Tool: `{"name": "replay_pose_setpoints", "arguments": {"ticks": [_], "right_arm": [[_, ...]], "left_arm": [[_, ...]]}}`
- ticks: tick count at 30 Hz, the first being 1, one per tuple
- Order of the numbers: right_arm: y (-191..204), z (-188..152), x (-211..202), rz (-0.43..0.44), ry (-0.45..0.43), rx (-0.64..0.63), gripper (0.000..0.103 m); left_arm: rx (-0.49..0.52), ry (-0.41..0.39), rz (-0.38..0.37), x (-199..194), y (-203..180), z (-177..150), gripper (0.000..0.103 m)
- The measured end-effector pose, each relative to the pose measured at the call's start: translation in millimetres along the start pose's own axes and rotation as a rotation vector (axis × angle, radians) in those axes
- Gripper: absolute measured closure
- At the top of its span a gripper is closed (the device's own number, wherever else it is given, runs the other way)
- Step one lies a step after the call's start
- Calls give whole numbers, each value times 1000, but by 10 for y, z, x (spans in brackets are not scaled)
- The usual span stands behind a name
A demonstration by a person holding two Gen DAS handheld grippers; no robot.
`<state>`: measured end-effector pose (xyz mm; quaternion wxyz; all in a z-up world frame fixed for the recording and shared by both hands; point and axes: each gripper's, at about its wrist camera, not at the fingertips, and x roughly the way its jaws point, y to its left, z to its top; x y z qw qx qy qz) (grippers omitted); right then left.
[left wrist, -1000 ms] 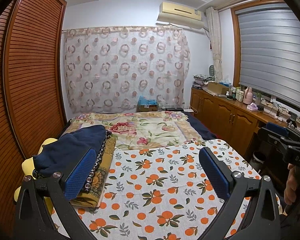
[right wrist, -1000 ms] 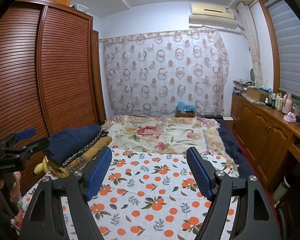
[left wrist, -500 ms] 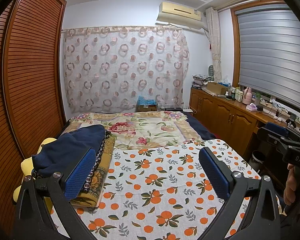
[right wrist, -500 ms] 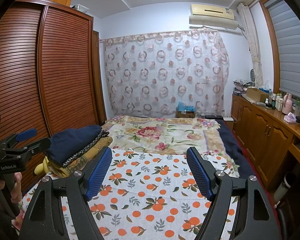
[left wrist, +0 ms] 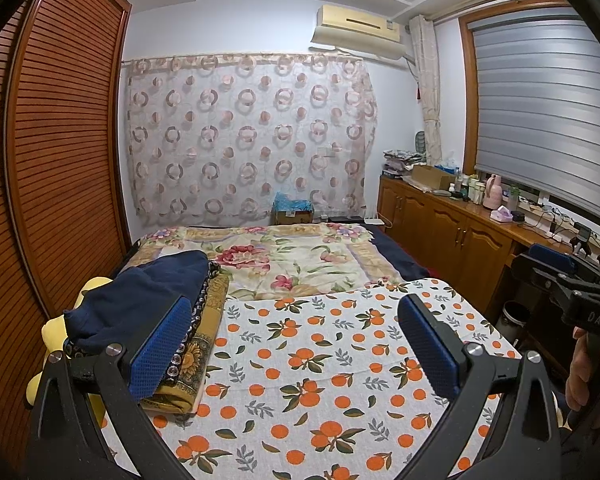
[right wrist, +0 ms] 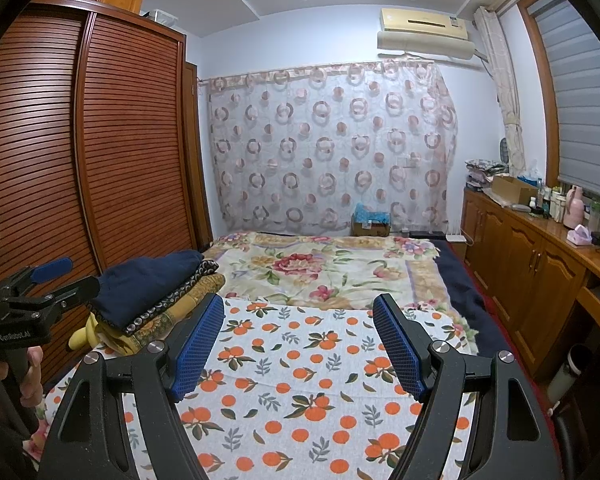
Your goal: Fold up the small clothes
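Note:
A stack of folded clothes, a navy garment (left wrist: 148,292) on top of a dark patterned piece and a sunflower-print piece (left wrist: 192,364), lies at the left of the bed; it also shows in the right wrist view (right wrist: 148,284). My left gripper (left wrist: 296,344) is open and empty, held above the orange-print cloth (left wrist: 320,360), just right of the stack. My right gripper (right wrist: 300,344) is open and empty above the same cloth (right wrist: 300,400). Each gripper shows at the edge of the other's view: the right one (left wrist: 556,268) and the left one (right wrist: 48,280).
A flowered blanket (left wrist: 300,256) covers the far half of the bed. A slatted wooden wardrobe (left wrist: 52,184) stands on the left. A wooden cabinet (left wrist: 452,232) with bottles and boxes runs along the right wall. A yellow plush toy (left wrist: 56,328) lies under the stack.

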<state>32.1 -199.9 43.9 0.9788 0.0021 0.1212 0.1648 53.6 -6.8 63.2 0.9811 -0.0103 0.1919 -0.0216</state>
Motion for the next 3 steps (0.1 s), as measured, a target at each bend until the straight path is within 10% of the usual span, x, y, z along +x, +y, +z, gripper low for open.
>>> {"name": "replay_pose_setpoints", "arguments": {"ticks": [3], "right_arm": [[8, -8, 6, 0, -1, 0, 24]], "left_arm": [[-1, -1, 1, -1, -2, -2, 0]]}}
